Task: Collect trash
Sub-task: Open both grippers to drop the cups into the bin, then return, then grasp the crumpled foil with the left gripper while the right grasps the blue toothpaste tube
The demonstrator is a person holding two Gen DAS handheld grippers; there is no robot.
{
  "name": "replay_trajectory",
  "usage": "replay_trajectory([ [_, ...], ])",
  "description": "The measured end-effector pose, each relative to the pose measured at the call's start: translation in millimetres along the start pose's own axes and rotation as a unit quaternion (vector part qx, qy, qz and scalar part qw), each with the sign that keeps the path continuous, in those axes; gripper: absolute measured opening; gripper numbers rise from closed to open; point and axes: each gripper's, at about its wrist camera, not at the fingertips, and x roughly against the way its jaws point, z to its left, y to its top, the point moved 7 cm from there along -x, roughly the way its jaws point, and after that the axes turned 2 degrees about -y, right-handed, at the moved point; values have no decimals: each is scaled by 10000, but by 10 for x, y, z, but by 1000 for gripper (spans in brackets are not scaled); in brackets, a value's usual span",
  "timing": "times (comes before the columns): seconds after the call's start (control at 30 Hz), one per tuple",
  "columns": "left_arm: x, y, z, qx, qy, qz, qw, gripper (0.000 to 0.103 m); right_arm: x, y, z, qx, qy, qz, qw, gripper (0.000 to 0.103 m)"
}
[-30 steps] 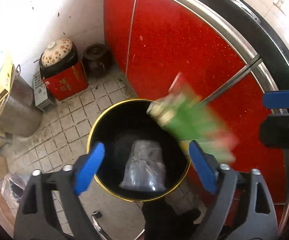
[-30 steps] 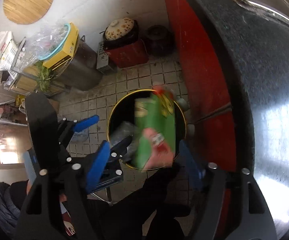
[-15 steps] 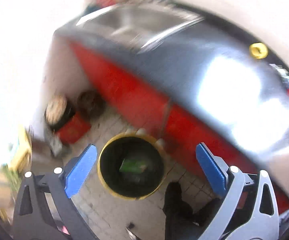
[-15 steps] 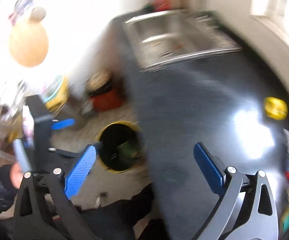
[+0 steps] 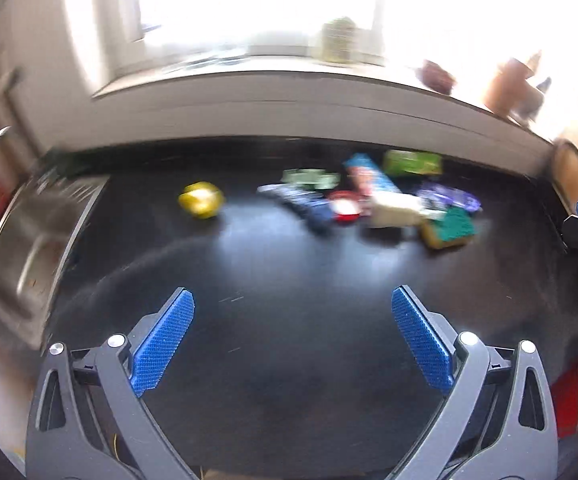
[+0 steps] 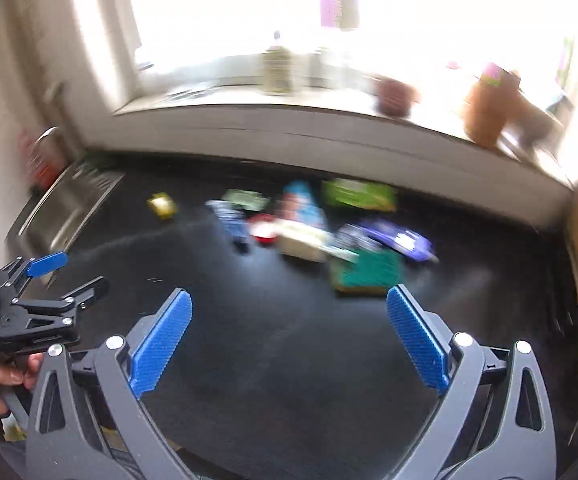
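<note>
Black table (image 5: 289,340) stretches before you. Your left hand-held gripper (image 5: 293,340) and right hand-held gripper (image 6: 289,340) both gape, holding nothing. A blurred pile of wrappers (image 6: 313,224) and a yellow piece (image 5: 201,199) lie toward the far edge, uncollected; much work remains.

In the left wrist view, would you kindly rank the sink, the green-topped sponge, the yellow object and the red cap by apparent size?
Largest to smallest:
1. sink, though nearer the camera and distorted at the edge.
2. green-topped sponge.
3. yellow object, looking close to the sponge, so this order is unsure.
4. red cap.
</note>
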Motion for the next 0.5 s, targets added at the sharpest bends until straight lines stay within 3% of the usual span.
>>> replay_trajectory([
  [0.23, -249, 113, -461, -281, -67, 197, 9994, 96, -33, -209, -387, -342, -183, 36, 9992, 95],
  [0.5, -678, 279, -376, -120, 242, 405, 9988, 96, -588, -222, -364, -199, -199, 349, 9990, 95],
])
